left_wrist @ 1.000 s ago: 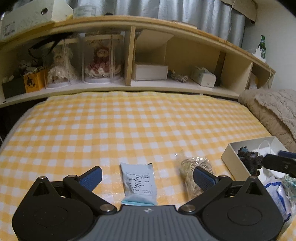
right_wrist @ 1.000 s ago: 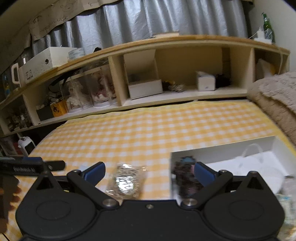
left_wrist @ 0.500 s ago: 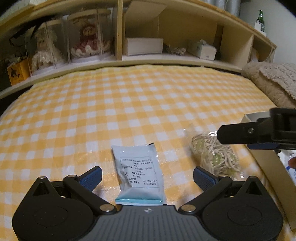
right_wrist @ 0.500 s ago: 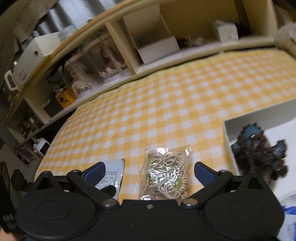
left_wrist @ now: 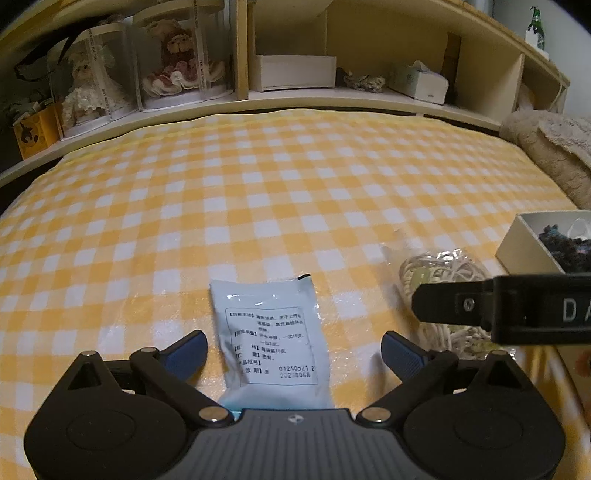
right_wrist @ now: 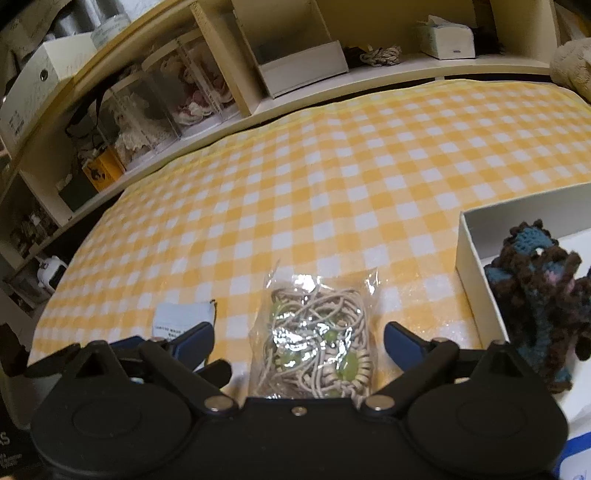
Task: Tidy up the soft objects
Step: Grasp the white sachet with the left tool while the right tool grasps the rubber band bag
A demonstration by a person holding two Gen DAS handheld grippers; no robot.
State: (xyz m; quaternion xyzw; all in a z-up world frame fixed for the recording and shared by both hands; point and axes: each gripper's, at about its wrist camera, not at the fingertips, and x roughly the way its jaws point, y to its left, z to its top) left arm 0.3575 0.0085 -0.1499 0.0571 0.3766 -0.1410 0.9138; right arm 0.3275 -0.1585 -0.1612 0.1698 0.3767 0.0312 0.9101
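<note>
Left gripper (left_wrist: 293, 345) released, straddling the pale-blue sachet (left_wrist: 267, 343); right gripper (right_wrist: 297, 341) released over the bagged cord bundle (right_wrist: 317, 347) (white box (right_wrist: 469, 254) beside), checked cloth (right_wrist: 332, 177) underneath.

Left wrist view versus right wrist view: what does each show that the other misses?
Only the left wrist view shows the green bottle on the shelf top. Only the right shows the white box's floor and the whole crocheted piece. Both share the printed sachet, the bagged cord and the checked cloth; each hand-held gripper is open.
</note>
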